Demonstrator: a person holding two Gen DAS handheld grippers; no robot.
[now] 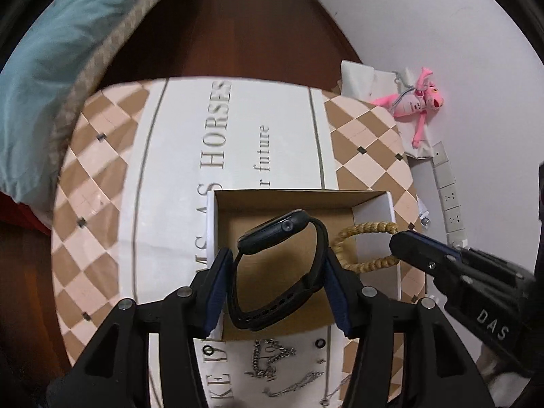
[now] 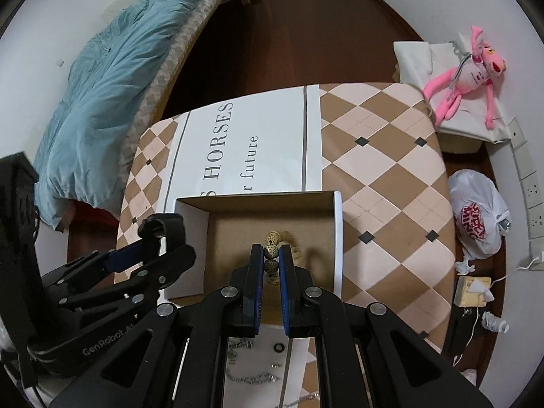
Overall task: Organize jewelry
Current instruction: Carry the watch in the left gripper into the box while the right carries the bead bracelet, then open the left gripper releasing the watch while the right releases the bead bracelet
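Observation:
A shallow cardboard box [image 1: 387,205] [image 2: 338,224] sits on the table. My left gripper [image 1: 277,268] is shut on a black smartwatch [image 1: 272,234], holding its band over the box. My right gripper [image 2: 271,255] is shut on a wooden bead bracelet [image 2: 272,238] above the box; the bracelet also shows in the left wrist view [image 1: 363,229], with the right gripper [image 1: 401,244] at its right end. Silver chains [image 1: 272,362] [image 2: 251,377], small black rings [image 1: 319,343] [image 2: 278,346] and a tiny stud [image 2: 276,364] lie on the table in front of the box.
The table [image 2: 391,176] wears a checked brown-and-cream cloth with a white lettered runner [image 1: 238,136]. A bed with a blue quilt [image 2: 112,81] stands at left. A pink plush toy [image 2: 469,74], a white plastic bag [image 2: 476,214] and wall sockets [image 1: 452,200] are at right.

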